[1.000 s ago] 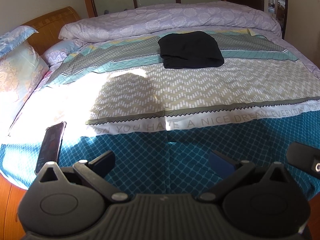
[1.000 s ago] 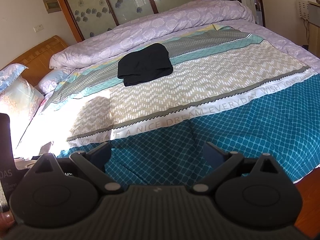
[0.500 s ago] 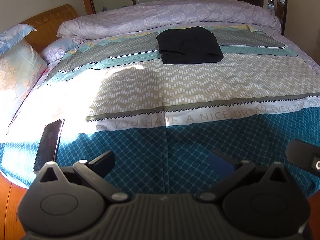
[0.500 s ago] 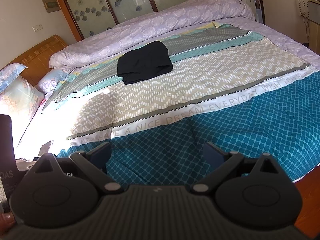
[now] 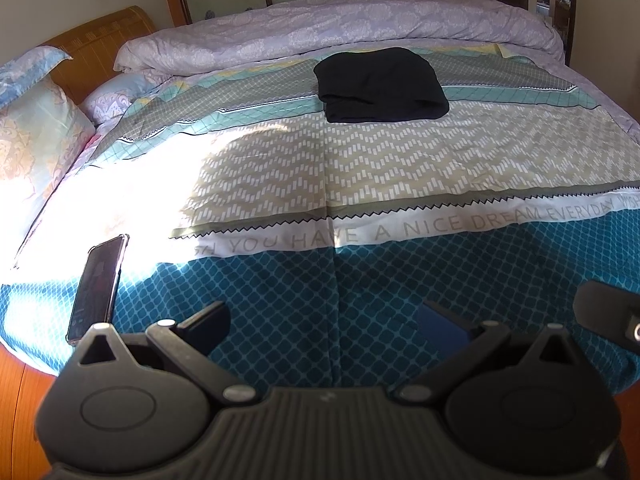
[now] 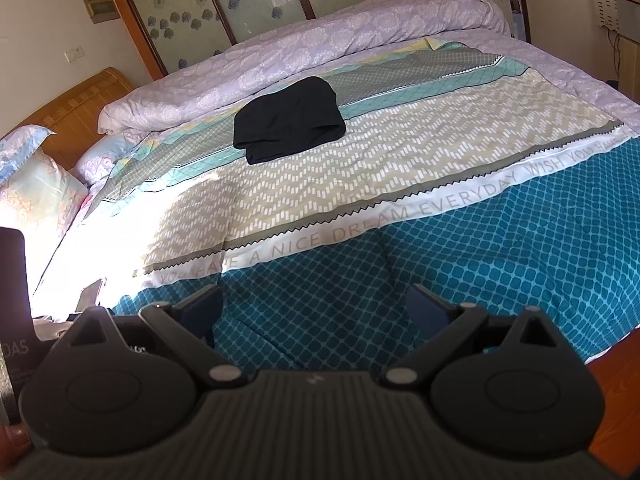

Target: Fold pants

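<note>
Over the near edge of the bed, you are holding both grippers with nothing in them. Your left gripper (image 5: 324, 320) is sitting with its fingers spread wide above the teal diamond band of the bedspread (image 5: 280, 320), and your right gripper (image 6: 314, 306) is showing the same wide gap over the same band. Part of your right gripper is poking into the left view at the right edge.

Just left of your left gripper, a phone (image 5: 98, 288) is lying flat near the bed's left edge, partly in a bright patch of sunlight. Beyond the teal band, a white strip of lettering is running across the bedspread, and past that a zigzag-patterned stretch is lying bare and flat between you and the work.

The black pants (image 5: 380, 84) (image 6: 290, 118) are lying folded into a compact bundle at the far side of the bed, well apart from both grippers. Just behind them, a rolled lilac duvet (image 5: 340, 28) is lining the far edge. Pillows (image 5: 36, 136) are stacking up against the wooden headboard (image 6: 76, 108) on the left.
</note>
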Tool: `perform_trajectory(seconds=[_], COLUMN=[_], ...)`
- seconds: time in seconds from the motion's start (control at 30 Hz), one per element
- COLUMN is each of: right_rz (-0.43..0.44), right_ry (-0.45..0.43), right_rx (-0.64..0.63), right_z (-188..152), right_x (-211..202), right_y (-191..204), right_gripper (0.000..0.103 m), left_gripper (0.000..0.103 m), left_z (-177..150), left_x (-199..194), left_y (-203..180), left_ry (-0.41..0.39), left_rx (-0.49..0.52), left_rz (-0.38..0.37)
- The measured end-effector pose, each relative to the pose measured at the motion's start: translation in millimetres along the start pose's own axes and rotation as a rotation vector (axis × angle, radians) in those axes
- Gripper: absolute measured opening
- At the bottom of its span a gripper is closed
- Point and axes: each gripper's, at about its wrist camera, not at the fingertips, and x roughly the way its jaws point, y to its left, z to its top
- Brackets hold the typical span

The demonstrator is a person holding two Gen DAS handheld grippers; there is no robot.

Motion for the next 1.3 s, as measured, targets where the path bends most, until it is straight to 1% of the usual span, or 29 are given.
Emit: perform_trajectory(seconds=[0.63,0.83,1.3], right_rz=[0.002,0.004,0.017], right_ry=[0.006,0.012,0.037], right_rx=[0.006,0.01,0.035], right_z=[-3,-4,-7], right_x=[2,4,10], right_y=[-3,-6,-15], right_gripper=[0.1,0.1,0.1], left_gripper=[0.103,0.103,0.103], left_z=[-1,-2,-9], left_x=[3,5,12], left_y=[-2,-3,-10], left_ry=[0.012,0.027,0.06], left_rx=[0.009,0.01,0.038], left_rz=[0.005,0.003,0.026])
